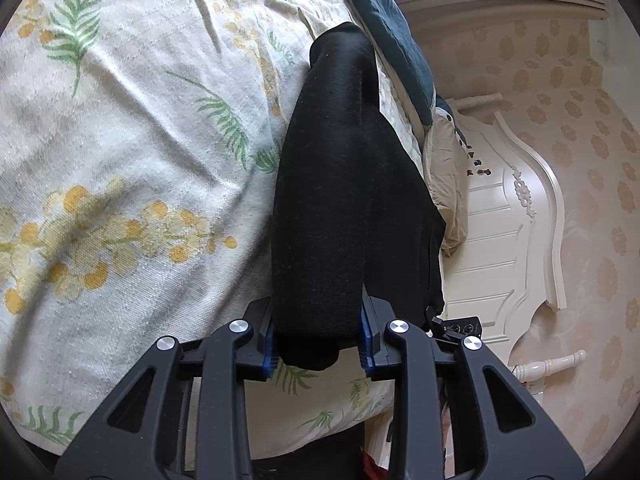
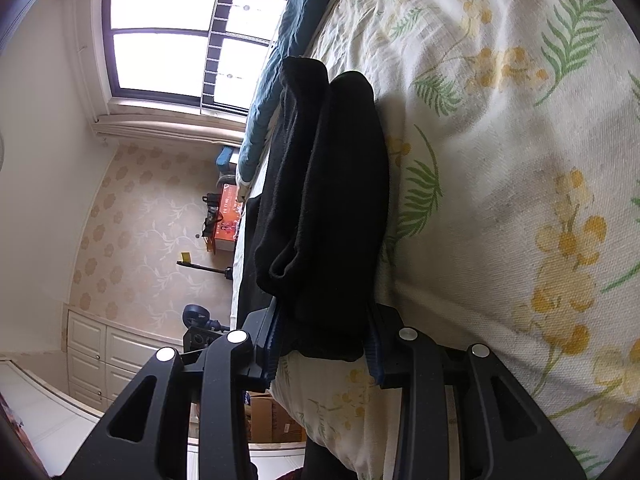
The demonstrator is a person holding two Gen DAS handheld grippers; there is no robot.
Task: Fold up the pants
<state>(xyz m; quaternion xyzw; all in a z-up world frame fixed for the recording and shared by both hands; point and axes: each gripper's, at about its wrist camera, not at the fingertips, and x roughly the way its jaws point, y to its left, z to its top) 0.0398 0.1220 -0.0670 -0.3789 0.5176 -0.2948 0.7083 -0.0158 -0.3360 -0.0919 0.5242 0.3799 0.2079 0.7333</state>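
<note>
Left wrist view: a bedspread (image 1: 120, 128), cream with green fern leaves and yellow flowers, fills the left and middle of the picture. The black pants (image 1: 332, 200), folded into a long thick bundle, run from the near centre away toward the far edge of the bed. The left gripper (image 1: 320, 344) is clamped on the near end of the bundle, its blue-edged pads pressing the cloth from both sides. To the right of the pants lie a dark blue quilt (image 1: 396, 36) and a beige pillow (image 1: 446, 184). Further right stands a white carved headboard (image 1: 516, 216) against floral wallpaper (image 1: 592, 152).

Right wrist view: at far left a bright window (image 2: 168, 40) sits above the same wallpaper, with white cabinets (image 2: 96, 356) below and an orange box (image 2: 228, 224) near the bed's edge. In the centre the pants (image 2: 332, 200) show as stacked black layers lying on the bedspread (image 2: 520, 160). The right gripper (image 2: 326, 344) is closed tight on their near end. The blue quilt (image 2: 272, 80) lies along the bed's far left edge, just beside the pants. The flowered bedspread fills the right.
</note>
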